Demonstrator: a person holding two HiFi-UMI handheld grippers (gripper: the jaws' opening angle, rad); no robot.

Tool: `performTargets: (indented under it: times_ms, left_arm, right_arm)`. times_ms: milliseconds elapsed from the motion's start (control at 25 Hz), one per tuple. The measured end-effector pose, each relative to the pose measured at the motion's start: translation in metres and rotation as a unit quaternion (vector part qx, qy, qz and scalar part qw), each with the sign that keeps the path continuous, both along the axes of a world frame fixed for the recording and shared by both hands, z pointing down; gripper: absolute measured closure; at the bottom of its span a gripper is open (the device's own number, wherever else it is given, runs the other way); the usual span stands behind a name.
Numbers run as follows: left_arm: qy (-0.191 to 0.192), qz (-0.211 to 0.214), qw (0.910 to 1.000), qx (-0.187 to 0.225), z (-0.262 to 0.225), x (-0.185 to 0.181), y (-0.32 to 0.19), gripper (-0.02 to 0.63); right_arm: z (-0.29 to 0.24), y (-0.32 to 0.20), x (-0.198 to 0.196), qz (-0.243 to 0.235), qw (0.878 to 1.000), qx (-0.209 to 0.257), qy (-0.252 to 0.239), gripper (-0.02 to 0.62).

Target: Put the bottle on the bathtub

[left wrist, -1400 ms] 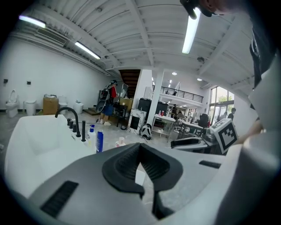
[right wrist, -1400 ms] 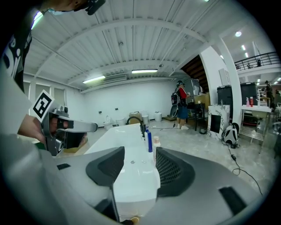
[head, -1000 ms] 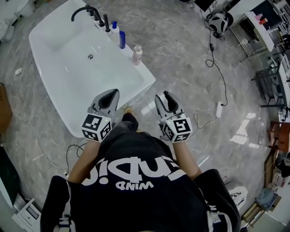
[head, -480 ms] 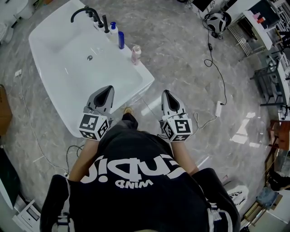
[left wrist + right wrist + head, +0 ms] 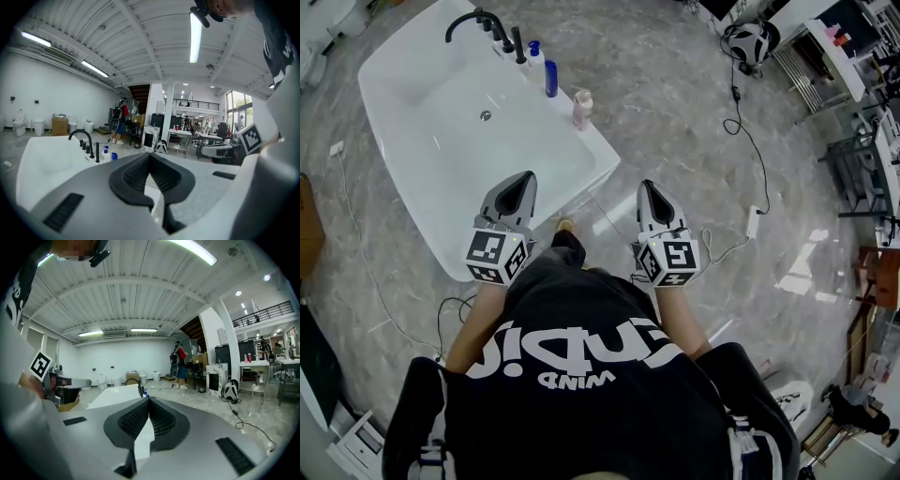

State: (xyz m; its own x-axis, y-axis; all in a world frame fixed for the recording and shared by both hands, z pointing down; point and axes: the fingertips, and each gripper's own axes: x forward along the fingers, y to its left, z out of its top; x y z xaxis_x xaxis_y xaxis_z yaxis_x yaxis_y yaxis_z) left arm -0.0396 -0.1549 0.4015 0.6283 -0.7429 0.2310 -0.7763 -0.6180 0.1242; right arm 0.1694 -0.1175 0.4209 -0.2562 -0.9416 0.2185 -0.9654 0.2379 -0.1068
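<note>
Three bottles stand on the white bathtub's right rim: a pink one, a dark blue one and a white one with a blue cap beside the black faucet. My left gripper hangs shut and empty over the tub's near corner. Right of the tub, over the floor, my right gripper is also shut and empty. In the left gripper view the shut tips point past the faucet and the bottles. The right gripper view has its tips shut, the bathtub beyond.
The floor is grey marble. A black cable runs to a white power strip on the right. A helmet and metal racks stand at the far right. A person in the distance stands near shelves.
My right gripper has swung from leaning left to pointing straight ahead and shifted slightly right. The left gripper has barely moved. The bottles stay put.
</note>
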Motion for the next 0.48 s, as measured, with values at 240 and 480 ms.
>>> performTargets:
  times_ms: [240,480]
  left_arm:
    - [0.002,-0.004,1.0,-0.008,0.0023,-0.0007,0.0004,0.6]
    - [0.003,-0.005,0.9998,-0.016,0.0084,0.0016,0.0008,0.6]
  right_arm:
    - [0.0028,-0.0017,0.0038,0.003,1.0,-0.009,0.002,0.571]
    - [0.0068,-0.004,0.0024,0.0,1.0,-0.012,-0.001,0.572]
